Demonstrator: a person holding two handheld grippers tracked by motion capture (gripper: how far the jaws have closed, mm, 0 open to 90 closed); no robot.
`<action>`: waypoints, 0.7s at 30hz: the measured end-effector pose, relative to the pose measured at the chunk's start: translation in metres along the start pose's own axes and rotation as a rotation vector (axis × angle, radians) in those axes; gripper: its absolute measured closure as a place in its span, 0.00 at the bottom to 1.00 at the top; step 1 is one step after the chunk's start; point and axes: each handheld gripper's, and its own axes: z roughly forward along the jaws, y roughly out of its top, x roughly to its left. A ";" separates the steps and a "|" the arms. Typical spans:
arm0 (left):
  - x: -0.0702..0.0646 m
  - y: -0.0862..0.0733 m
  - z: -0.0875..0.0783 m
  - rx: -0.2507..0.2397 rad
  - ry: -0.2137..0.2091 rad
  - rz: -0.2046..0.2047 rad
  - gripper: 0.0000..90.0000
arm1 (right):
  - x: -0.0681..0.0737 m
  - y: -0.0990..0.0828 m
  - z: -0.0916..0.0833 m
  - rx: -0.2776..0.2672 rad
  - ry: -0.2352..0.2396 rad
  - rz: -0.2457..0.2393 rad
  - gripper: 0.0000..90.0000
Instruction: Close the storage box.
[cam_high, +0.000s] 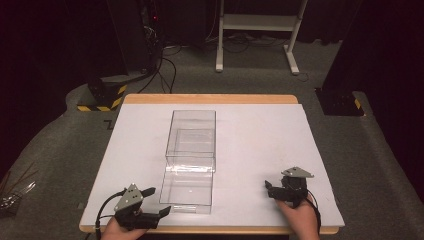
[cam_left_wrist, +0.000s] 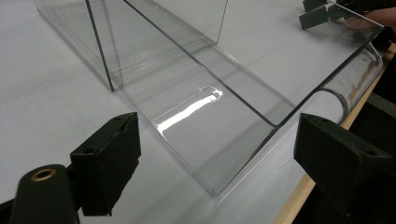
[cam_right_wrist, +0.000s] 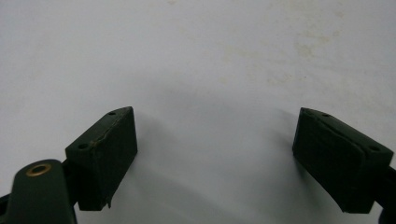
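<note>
obstacle: clear box (cam_high: 191, 157) sitting mid-desk (cam_high: 260, 150), its near end lying just beside left tongs (cam_high: 156, 201) | free: bare desk lying open around right tongs (cam_high: 268, 189)

Lab or test studio, dark curtained surroundings, grey carpet floor (cam_high: 60, 150), white-covered worktop (cam_high: 260, 145), hazard-striped stand base (cam_high: 102, 97), cables (cam_high: 162, 60) trailing to equipment, white metal frame (cam_high: 257, 25) behind

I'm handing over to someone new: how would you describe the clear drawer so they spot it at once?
Start at the white table. In its middle stands a clear box; the clear drawer juts from its near end toward the person, just right of the open left claw. Unlike the tall box, it is low, open-topped, with a curved notch in its front wall.
</note>
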 end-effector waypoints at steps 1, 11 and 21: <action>0.001 -0.001 0.001 0.000 -0.002 -0.009 0.17 | 0.000 0.000 0.000 0.000 0.000 0.000 0.15; -0.003 -0.003 0.005 -0.014 -0.026 0.016 0.28 | 0.000 0.000 0.000 0.000 0.000 0.000 0.15; -0.011 -0.002 0.007 -0.033 -0.012 0.055 0.38 | 0.000 0.000 0.000 0.000 0.000 0.000 0.15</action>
